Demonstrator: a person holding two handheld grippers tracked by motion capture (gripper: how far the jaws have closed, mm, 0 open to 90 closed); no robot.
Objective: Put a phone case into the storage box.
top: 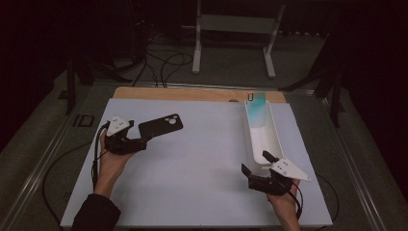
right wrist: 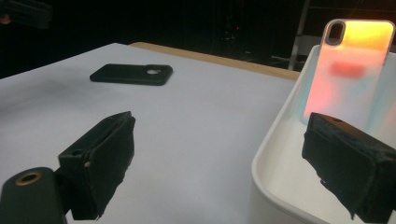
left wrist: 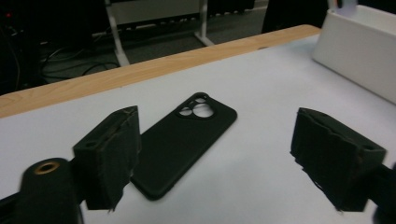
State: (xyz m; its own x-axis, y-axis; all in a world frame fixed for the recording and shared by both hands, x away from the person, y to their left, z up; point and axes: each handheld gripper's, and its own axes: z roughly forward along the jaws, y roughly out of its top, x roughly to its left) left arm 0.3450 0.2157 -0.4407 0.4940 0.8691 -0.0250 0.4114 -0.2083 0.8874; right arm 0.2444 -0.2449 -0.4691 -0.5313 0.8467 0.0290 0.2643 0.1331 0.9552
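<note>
A black phone case lies flat on the white mat, camera cutout at its far end. My left gripper is open just short of it; the case's near corner lies beside the left jaw, untouched. A long white tray stands at the right. Inside it, a translucent iridescent phone case leans upright against the far end. My right gripper stands open at the tray's near end, one jaw over the tray, the other outside.
The white mat covers the table, with a wooden strip along its far edge. Beyond the table, a white stand and loose cables sit on the dark floor. Metal rails run along both table sides.
</note>
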